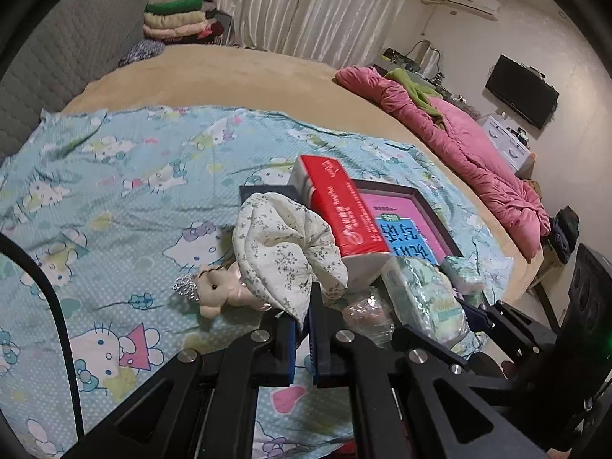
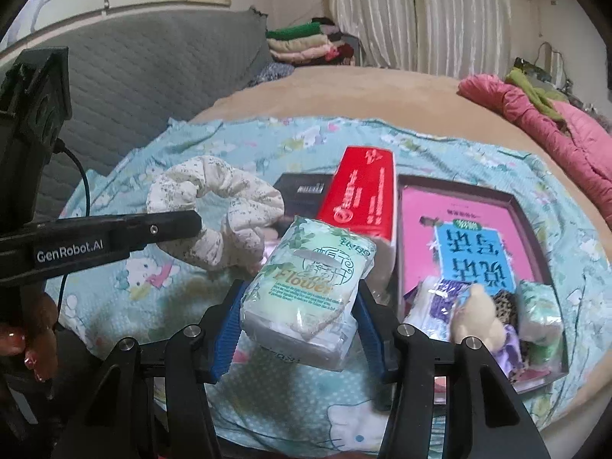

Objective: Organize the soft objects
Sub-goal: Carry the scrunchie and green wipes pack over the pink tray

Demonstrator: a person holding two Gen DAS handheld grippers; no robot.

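My left gripper [image 1: 302,317] is shut on the edge of a white floral scrunchie [image 1: 283,252], which hangs lifted above the sheet. From the right wrist view the same gripper [image 2: 195,223] is side-on, with the scrunchie [image 2: 214,206] at its tip. My right gripper [image 2: 302,306] is shut on a green "Flower" tissue pack [image 2: 306,290], with the blue pads [image 2: 229,317] pressing its sides, and holds it above the bed. A red tissue pack [image 2: 359,199] leans on the pink-lined box [image 2: 531,206]. A small crowned teddy [image 1: 214,294] lies on the sheet.
The box holds a small plush toy [image 2: 478,313] and small tissue packs [image 2: 539,313]. A cartoon-cat sheet [image 1: 114,191] covers the bed. A pink quilt [image 1: 478,160] lies along the right edge, folded clothes [image 1: 179,19] are stacked at the back, and the grey headboard [image 2: 153,69] is on the left.
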